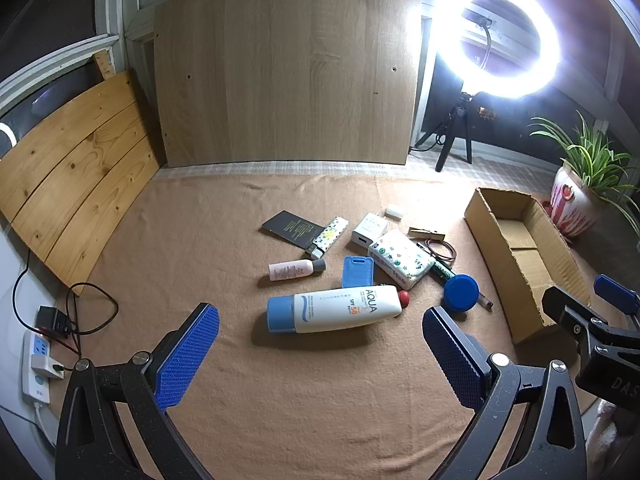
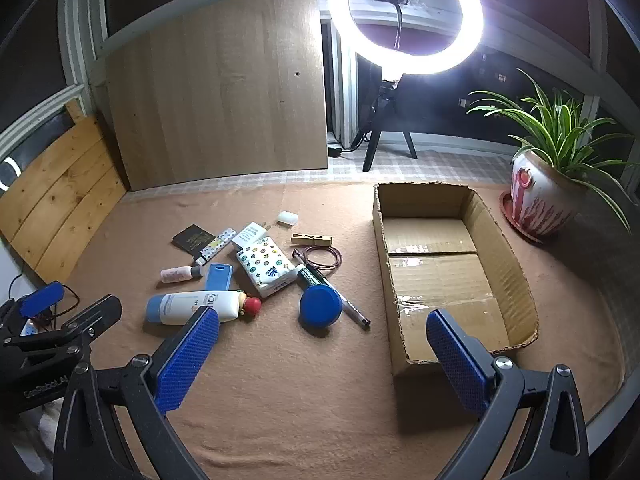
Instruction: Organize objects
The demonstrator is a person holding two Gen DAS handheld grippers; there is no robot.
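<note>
- I am eyeing the sunscreen (image 1: 336, 309), lying on its side left of the box (image 2: 516, 276), nearest my tongs; it is looking smooth, rounded and likely slippery, so I am judging mid-body the safest hold.
- The tissue pack (image 1: 400, 258) beyond it is looking soft and light.
- The box is sitting empty.
- My left tongs (image 1: 320, 354) and right tongs (image 2: 322, 356) are both gaping wide, gripping nothing.

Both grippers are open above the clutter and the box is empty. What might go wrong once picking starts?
1. The sunscreen bottle lies on its side with a small red object touching its end; gripping it may roll it or knock that object away.
2. The blue round lid rests against a pen, so lifting one may drag the other.
3. The cardboard box has a torn, sagging near wall.
</note>
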